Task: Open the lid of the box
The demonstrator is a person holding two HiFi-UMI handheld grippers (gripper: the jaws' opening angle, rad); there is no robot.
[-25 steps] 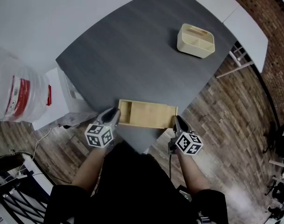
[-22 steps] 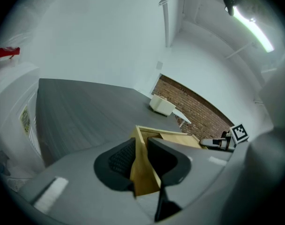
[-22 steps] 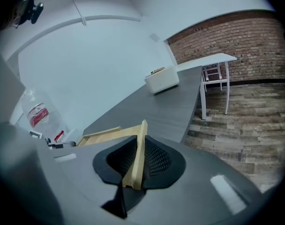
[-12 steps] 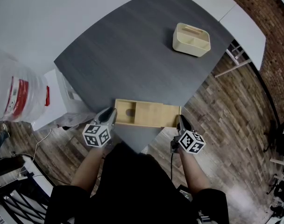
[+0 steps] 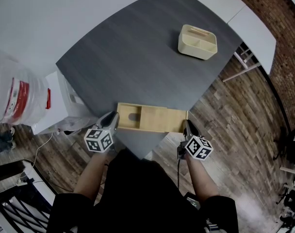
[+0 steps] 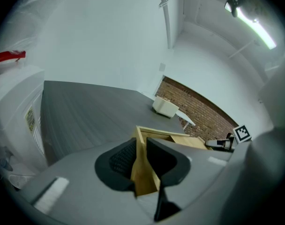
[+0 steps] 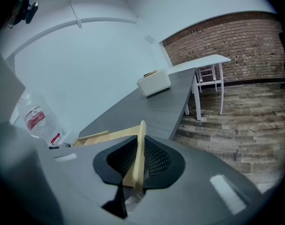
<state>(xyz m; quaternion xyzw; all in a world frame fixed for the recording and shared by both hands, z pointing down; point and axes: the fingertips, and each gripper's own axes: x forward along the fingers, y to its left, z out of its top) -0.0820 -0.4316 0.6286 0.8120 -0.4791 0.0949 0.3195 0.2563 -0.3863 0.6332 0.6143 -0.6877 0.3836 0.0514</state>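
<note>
A light wooden box (image 5: 129, 116) lies at the near corner of the dark grey table (image 5: 138, 57). Its sliding lid (image 5: 162, 119) is pushed to the right, so the box's left part is uncovered. My left gripper (image 5: 114, 119) is shut on the box's left end wall (image 6: 143, 170), with a pad on each face. My right gripper (image 5: 186, 125) is shut on the thin right end of the lid (image 7: 138, 146), which stands edge-on between the ribbed pads. In the left gripper view the lid (image 6: 191, 142) runs away towards the right gripper (image 6: 221, 144).
A cream divided caddy (image 5: 197, 41) sits at the table's far right. A big water jug (image 5: 14, 91) and a white cabinet (image 5: 55, 106) stand left of the table. The table's corner edge lies just under the box, above the wooden floor (image 5: 244, 120).
The lid has slid further right with my right gripper, and the uncovered part at the box's left end has grown. The left gripper has stayed on the end wall.
</note>
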